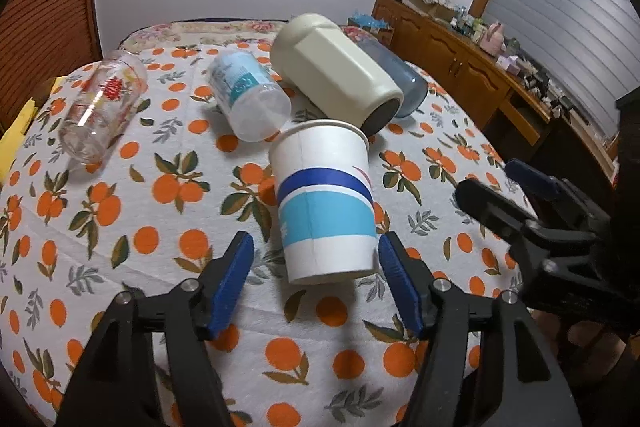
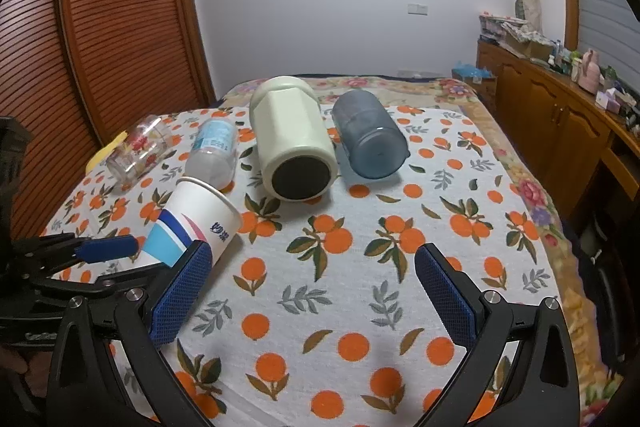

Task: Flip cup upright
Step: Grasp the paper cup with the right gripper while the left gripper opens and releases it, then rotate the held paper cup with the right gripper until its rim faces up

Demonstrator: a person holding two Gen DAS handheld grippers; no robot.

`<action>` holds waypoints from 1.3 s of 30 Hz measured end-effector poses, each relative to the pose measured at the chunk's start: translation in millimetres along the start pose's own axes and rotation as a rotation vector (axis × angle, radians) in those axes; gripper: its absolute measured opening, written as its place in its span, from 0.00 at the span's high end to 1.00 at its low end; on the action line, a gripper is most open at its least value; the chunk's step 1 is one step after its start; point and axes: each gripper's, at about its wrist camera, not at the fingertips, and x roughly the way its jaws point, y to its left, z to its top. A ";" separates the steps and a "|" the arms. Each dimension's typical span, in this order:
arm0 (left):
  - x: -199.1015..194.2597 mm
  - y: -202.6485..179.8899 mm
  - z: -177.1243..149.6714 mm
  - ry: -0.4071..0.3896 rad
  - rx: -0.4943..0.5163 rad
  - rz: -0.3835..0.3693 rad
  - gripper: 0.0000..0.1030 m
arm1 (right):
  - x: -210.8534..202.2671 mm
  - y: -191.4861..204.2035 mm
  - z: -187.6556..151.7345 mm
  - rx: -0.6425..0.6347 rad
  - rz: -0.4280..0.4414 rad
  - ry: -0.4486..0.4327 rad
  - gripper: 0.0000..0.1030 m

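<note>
A white paper cup (image 1: 326, 203) with blue bands stands mouth up but tilted, between the open fingers of my left gripper (image 1: 316, 271). The blue pads sit on either side of its base without clear contact. In the right wrist view the same cup (image 2: 196, 231) leans at the left, with the left gripper (image 2: 160, 251) around its base. My right gripper (image 2: 314, 291) is open and empty over the tablecloth, and shows in the left wrist view (image 1: 492, 179) at the right.
Lying on their sides on the orange-print tablecloth (image 2: 360, 267): a clear printed glass (image 1: 100, 107), a clear plastic bottle (image 1: 250, 95), a cream tumbler (image 1: 336, 71) and a blue-grey cup (image 2: 370, 135). A wooden sideboard (image 1: 472, 67) stands at the right.
</note>
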 end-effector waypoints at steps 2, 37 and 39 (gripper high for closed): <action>-7.5 3.1 -0.9 -0.018 -0.002 0.005 0.37 | 3.2 3.7 0.4 0.002 0.009 0.007 0.00; -51.2 61.5 -18.8 -0.123 -0.057 0.082 0.35 | 91.8 57.4 31.7 0.121 0.232 0.342 0.22; -50.9 62.9 -19.4 -0.122 -0.060 0.081 0.35 | 95.8 58.5 33.9 0.122 0.236 0.354 0.22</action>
